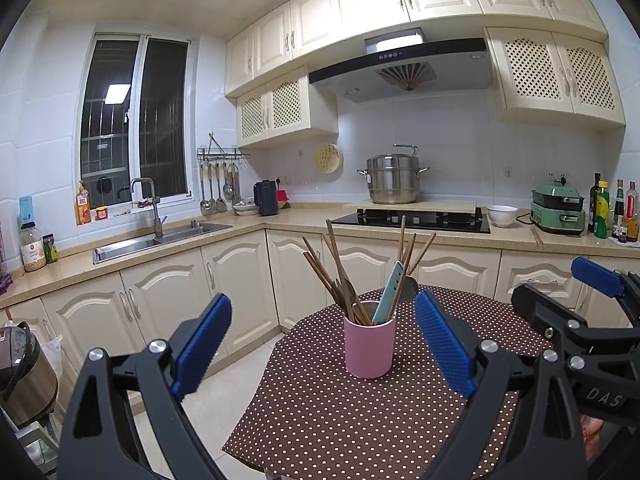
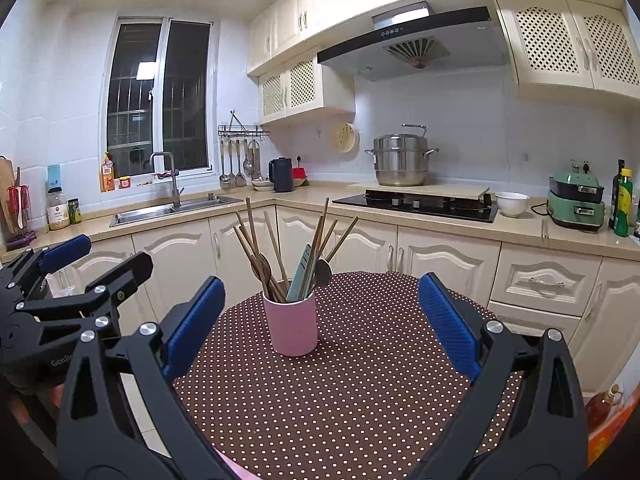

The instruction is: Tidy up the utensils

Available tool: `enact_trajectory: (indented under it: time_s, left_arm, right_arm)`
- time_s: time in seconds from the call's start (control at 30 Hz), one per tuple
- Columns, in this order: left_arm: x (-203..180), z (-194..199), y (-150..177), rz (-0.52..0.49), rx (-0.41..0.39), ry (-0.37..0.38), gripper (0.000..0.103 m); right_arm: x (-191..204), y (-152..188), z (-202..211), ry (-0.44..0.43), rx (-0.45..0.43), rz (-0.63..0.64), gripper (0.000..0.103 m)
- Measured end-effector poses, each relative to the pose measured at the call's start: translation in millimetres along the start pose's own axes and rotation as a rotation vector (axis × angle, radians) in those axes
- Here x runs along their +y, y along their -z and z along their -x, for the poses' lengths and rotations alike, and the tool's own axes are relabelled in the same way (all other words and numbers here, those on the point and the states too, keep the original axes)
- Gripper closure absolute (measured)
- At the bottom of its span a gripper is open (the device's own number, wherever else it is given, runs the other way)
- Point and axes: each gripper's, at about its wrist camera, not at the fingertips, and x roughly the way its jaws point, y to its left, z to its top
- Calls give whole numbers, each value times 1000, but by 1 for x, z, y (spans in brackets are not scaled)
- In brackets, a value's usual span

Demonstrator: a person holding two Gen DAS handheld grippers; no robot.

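A pink cup point(image 1: 370, 350) stands upright on a round table with a brown polka-dot cloth point(image 1: 340, 412). It holds several wooden chopsticks point(image 1: 340, 272), wooden spoons, a metal spoon and a light teal utensil point(image 1: 388, 294). My left gripper point(image 1: 324, 340) is open and empty, a little short of the cup. My right gripper point(image 2: 320, 320) is open and empty, with the cup point(image 2: 292, 326) just left of its middle. The chopsticks point(image 2: 256, 240) and teal utensil point(image 2: 300, 276) show there too. Each gripper appears at the edge of the other's view.
A beige kitchen counter point(image 1: 280, 220) runs behind the table with a sink point(image 1: 160, 240), a hob point(image 1: 412, 220) with a steel pot point(image 1: 394, 180), a white bowl point(image 1: 502, 216), a green appliance point(image 1: 558, 210) and bottles point(image 1: 612, 210). A rice cooker point(image 1: 24, 372) stands low at the left.
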Motion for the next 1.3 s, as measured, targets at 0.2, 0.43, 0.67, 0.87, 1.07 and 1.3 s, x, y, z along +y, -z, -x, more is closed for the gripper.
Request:
enact_trajectory:
  time_s: [0.2,0.43,0.67,0.87,1.07,1.3]
  left_arm:
    - [-6,-22,5,-4,42,-1,12]
    - [-15,-70,26,-28,181,0,12]
    - [-15,-109,46,-72,297,-71,12]
    - [-1,-124,50,-66,336,-120,12]
    - [9,-128,52,-58,351,-151,12]
    - [15,-115,49,-59,333,-157,12]
  right_arm:
    - [-7,4,-18,-1,35,-10,8]
    - [-24,21,-60,-14,148,-17,8]
    - [-69,65,-157,66,467,11,8]
    - [-118,117,-238,162,770,3,8]
    - [-128,119,-254,148,747,1,6]
    - [-130,119,-262,133,744,1,6]
